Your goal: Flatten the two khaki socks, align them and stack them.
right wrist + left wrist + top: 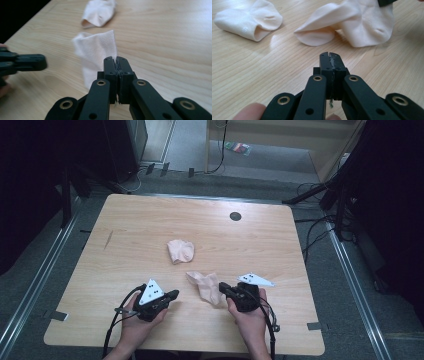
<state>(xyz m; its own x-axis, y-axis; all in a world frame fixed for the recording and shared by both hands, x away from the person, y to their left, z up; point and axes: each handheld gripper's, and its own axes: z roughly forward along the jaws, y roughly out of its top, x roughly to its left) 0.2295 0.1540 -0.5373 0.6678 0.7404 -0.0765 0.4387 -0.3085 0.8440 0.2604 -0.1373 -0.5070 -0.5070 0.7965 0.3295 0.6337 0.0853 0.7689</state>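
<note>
Bench: pale wood-grain bench (150, 225) under the lamps, grey floor and dark stands all around it, a small black round cap (235, 216) set into the far side.
Near sock: cream knitted sock (207, 287), crumpled, lying at the front middle of the bench, between the two hands and closer to the right one.
Far sock: second cream sock, rolled up on itself (180, 251), further back at the middle of the bench, well apart from both hands.
Right claw: right claw (116, 60) is clamped tight, and the edge of the near sock (96, 53) is pinched between its tips; the cloth stands up from the jaws in a ribbed fold. From above it sits at the sock's right edge (223, 287).
Left claw: left claw (329, 55) has its jaws pressed together with no cloth between them; it points at the near sock (352, 22) across a strip of bare wood, not touching it. The rolled sock (249, 21) lies off to its left. From above this claw (173, 294) rests low over the bench, left of the near sock.
</note>
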